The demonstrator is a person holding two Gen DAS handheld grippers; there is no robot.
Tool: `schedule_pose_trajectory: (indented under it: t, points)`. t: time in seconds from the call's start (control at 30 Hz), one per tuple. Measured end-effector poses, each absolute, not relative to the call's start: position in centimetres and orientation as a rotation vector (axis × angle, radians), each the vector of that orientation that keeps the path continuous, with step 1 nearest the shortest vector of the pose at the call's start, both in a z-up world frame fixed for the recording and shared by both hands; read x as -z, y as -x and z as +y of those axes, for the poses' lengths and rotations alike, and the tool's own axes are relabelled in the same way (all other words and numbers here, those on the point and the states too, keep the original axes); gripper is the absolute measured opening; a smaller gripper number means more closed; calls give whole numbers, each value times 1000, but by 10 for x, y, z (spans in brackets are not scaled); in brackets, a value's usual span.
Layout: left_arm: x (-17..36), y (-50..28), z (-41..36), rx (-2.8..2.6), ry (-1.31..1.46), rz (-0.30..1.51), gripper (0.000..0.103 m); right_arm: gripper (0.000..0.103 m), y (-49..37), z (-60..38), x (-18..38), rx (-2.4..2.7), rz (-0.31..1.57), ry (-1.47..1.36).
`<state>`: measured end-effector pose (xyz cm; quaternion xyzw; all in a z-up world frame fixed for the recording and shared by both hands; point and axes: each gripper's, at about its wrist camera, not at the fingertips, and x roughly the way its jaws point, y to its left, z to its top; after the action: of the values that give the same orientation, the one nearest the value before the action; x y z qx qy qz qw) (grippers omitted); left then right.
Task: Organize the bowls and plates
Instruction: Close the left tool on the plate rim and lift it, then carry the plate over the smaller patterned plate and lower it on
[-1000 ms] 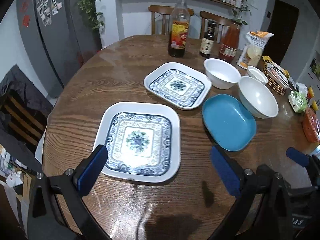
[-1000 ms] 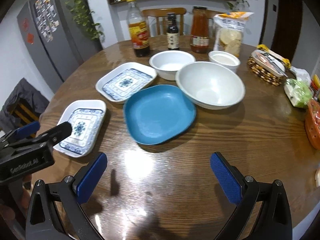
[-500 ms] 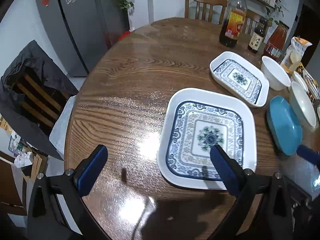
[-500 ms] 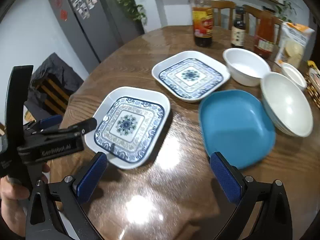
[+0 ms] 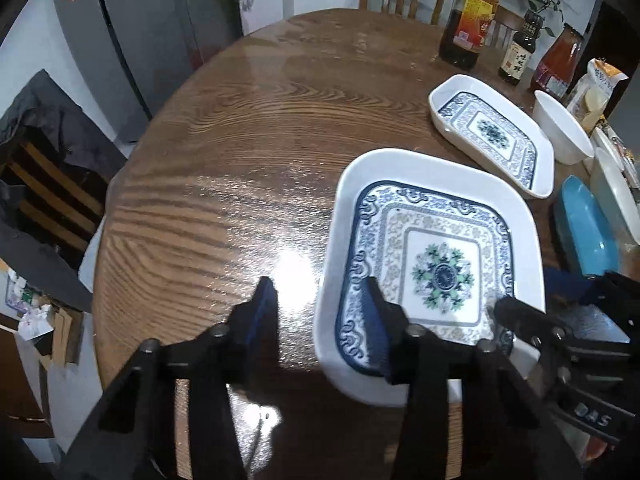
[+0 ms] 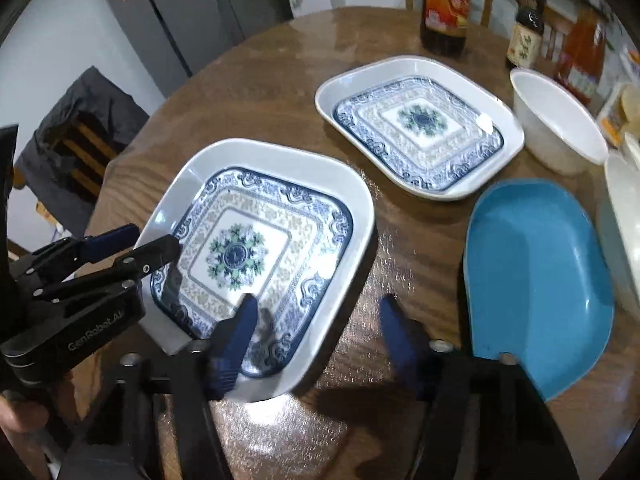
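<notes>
Tongs on both sides straddle opposite rims of the nearer white square plate with blue floral pattern (image 5: 440, 248), which lies on the round brown wooden desk (image 5: 248, 152). The left tongs (image 5: 320, 312) have just been closing and stand partly open, one blue pad outside the plate's left rim over the desk, the other over the patterned floor; whether the pads press the rim cannot be told. The right tongs (image 6: 316, 332) have also just been closing and stand partly open, one pad inside the plate near its right rim, the other over bare desk between this plate and the blue square plate (image 6: 536, 276); contact is unclear there too. Beyond, a second patterned white square plate (image 6: 420, 124) lies apart, with a white round bowl (image 6: 556, 120) just beside it and a larger white bowl (image 5: 618, 196) at the frame edge beside the blue plate. All of these dishes look empty. Dark sauce bottles (image 5: 468, 20) stand at the desk's far side.
</notes>
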<state>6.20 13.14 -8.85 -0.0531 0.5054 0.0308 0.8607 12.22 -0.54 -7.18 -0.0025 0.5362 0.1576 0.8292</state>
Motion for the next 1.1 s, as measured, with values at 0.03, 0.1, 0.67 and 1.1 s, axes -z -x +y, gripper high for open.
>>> schedule_pose_trajectory:
  t: [0.03,0.1,0.67,1.1]
  points:
    - [88,-62,131,-49,124,1059,29,33,-123,-3,73,-350,1140,1]
    - [87,-62,131,-67,106,1055,23,26,-122,1,73,-349,1139,20]
    - [79,-58,169,-232,166,1037,66,61,-137,30,69,-432,1138,-41]
    - [28,-94,115,-49,117,931,73,61,-144,-106,27,-210,1049,-253]
